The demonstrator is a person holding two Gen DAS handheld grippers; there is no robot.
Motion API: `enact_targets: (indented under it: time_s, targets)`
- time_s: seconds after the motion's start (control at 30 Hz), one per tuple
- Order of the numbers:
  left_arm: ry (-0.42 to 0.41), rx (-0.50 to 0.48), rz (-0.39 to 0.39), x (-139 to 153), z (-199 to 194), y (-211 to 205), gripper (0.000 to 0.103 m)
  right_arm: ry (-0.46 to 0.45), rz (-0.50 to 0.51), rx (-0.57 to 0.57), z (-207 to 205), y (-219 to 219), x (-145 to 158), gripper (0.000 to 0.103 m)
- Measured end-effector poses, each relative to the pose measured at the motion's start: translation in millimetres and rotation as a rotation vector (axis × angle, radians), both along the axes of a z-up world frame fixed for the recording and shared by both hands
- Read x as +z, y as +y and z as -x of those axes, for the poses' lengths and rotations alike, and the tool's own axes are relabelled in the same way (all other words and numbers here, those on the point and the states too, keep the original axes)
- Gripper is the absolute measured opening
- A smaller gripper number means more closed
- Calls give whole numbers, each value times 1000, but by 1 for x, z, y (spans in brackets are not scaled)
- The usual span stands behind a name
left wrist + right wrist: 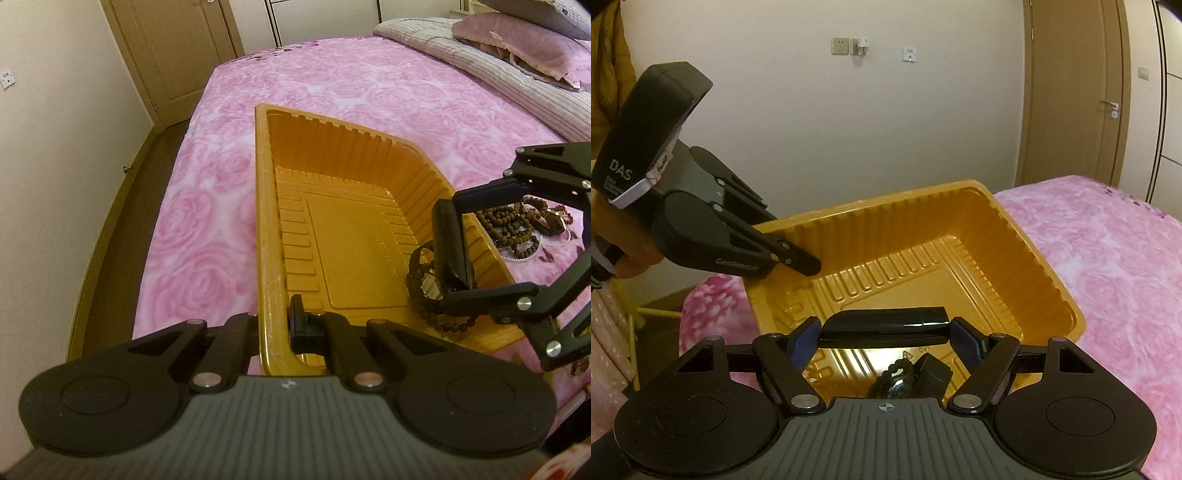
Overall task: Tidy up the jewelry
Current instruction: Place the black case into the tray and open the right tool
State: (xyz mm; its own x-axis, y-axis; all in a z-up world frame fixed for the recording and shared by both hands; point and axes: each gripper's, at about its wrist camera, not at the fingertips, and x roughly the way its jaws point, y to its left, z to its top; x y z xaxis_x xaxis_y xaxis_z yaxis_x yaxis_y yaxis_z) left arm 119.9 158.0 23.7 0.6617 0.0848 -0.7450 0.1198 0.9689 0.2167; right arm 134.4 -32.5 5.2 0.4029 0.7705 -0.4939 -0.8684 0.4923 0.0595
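Left tool (275, 325) clamped shut on the near-left rim of the gold plastic tray (264, 206), one pad outside the wall, the other inside. Tray resting on the pink rose-patterned bed (207, 206), its floor mostly bare. Right tool (884, 330) held wide, gripping a glossy black watch (886, 325) crosswise between its blue pads (803, 345), one pad at each end of the piece. Seen from the left wrist, same tool (458, 266) reaching in from the right and poised over the tray's near-right corner, the dark band hanging just above the floor. Directly beneath it, in that corner, a dark beaded bracelet (443, 325) and another dark piece with a shiny face (430, 288) lying on the tray floor. Beyond the tray's right wall, on the bedspread, a heap of brown beaded strands (513, 229) with a pearl string (524, 258) and other pieces, close to the tray but outside it. Pillows and folded blanket (517, 55) at the far right of the bed, well apart.
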Motion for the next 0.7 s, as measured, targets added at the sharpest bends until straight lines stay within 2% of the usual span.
enact_targets:
  time_s: [0.3, 0.53, 0.7]
  targets:
    - [1, 2, -2, -1, 0, -1, 3, 45, -36, -18, -5, 0, 2, 77]
    - [0, 1, -2, -1, 0, -2, 2, 37, -61, -141, 1, -32, 8, 79]
    - [0, 2, -2, -1, 0, -2, 2, 54, -30, -281, 21, -69, -6, 79]
